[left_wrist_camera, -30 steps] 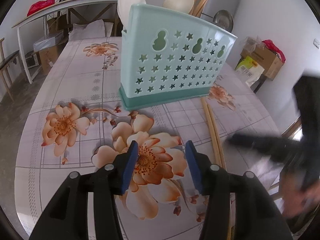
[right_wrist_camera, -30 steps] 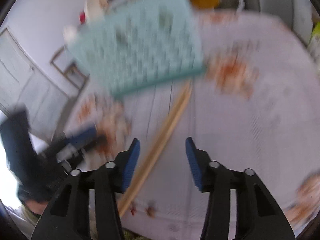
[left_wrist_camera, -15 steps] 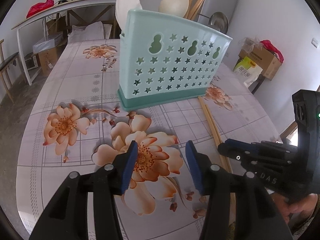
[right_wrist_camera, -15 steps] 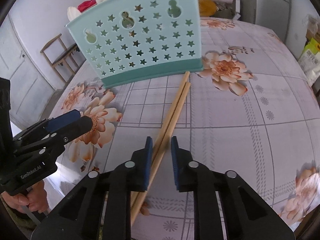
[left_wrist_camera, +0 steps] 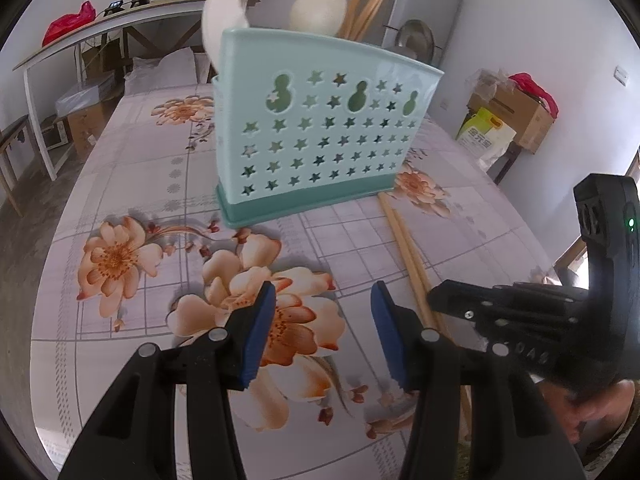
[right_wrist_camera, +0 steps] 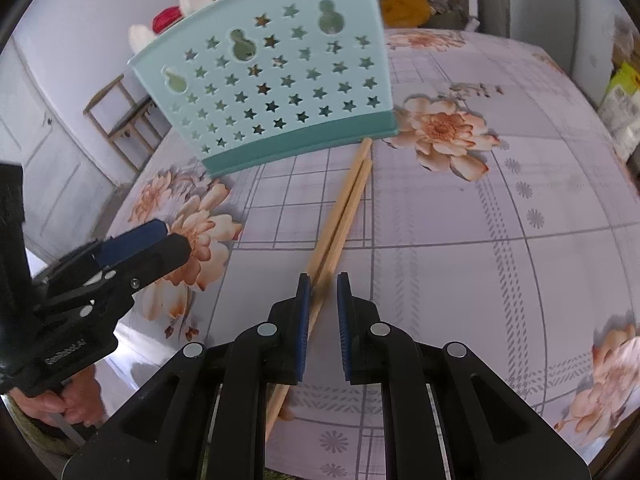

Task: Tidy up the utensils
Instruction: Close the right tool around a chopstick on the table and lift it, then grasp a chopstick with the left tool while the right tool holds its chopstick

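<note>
A mint-green utensil holder (left_wrist_camera: 320, 128) with star cut-outs stands on the flowered table; white spoons (left_wrist_camera: 318, 2) and wooden chopsticks stick out of its top. It also shows in the right wrist view (right_wrist_camera: 276, 84). A pair of wooden chopsticks (right_wrist_camera: 340, 216) lies on the table from the holder's base toward me, also seen in the left wrist view (left_wrist_camera: 404, 240). My right gripper (right_wrist_camera: 320, 312) has its jaws close on either side of the chopsticks' near part, a narrow gap left. My left gripper (left_wrist_camera: 323, 320) is open and empty above the flower print.
The table (left_wrist_camera: 152, 160) has a floral cloth and its near edge lies just below both grippers. A side bench (left_wrist_camera: 80, 36), cardboard boxes (left_wrist_camera: 516, 116) and a fridge (left_wrist_camera: 432, 4) stand around the room. A wooden chair (right_wrist_camera: 124, 120) is beyond the far edge.
My right gripper came down over the chopsticks and its jaws narrowed around them. My left gripper has stayed open and drifted slightly nearer the holder.
</note>
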Demonstrator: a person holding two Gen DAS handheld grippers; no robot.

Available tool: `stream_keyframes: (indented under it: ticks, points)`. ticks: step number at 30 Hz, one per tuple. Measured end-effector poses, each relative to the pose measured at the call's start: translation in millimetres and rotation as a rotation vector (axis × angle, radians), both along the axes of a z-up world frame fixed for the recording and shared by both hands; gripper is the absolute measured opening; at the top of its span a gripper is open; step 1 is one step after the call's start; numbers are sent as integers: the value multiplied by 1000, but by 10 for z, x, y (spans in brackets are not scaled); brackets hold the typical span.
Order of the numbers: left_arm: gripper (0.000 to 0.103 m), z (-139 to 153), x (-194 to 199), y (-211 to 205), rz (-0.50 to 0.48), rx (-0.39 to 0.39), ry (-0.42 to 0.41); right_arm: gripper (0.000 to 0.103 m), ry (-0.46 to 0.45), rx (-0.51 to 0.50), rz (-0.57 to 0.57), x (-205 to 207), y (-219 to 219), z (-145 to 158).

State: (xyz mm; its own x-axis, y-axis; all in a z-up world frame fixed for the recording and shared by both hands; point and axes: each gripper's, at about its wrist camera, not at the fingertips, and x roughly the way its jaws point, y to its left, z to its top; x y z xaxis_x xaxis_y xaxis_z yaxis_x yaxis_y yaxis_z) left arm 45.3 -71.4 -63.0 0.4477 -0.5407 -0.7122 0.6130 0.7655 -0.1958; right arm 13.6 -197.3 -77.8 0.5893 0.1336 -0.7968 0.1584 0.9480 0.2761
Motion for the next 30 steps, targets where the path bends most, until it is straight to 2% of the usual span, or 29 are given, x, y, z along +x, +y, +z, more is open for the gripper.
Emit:
stream_keyframes:
  ticks: [3,7,13,16,18,20,23,25,30]
  points:
    - [48,24,-25,-81,-19,0,-2,9,12,-46,-6,-5,2,-25]
    - [48,16,-69,-208,-66,3,9,6,11,-40,-46,-54,-159,-50]
    - [48,-98,-227,-619,-233,79,41,5,9,-16,-105,-120,-390,-75]
    - [48,-149,-274,-757,-259,106,38,5,4,4,-115,-133,-444,-80]
    - [48,-185,-244,-805,-240,130,46,5,0,10,-116,-146,-460,-80]
    - [40,-207,-199,-812,-224,134,65,5,-5,14,-116,-152,-467,-81]
    - [24,-216,-113,-781,-196,122,92,5,-11,20,-115,-144,-480,-82]
    - [9,-221,-35,-723,-173,120,106,5,-12,20,-112,-140,-484,-85]
    - [6,-235,22,-618,-141,112,130,5,-15,22,-108,-147,-475,-92]
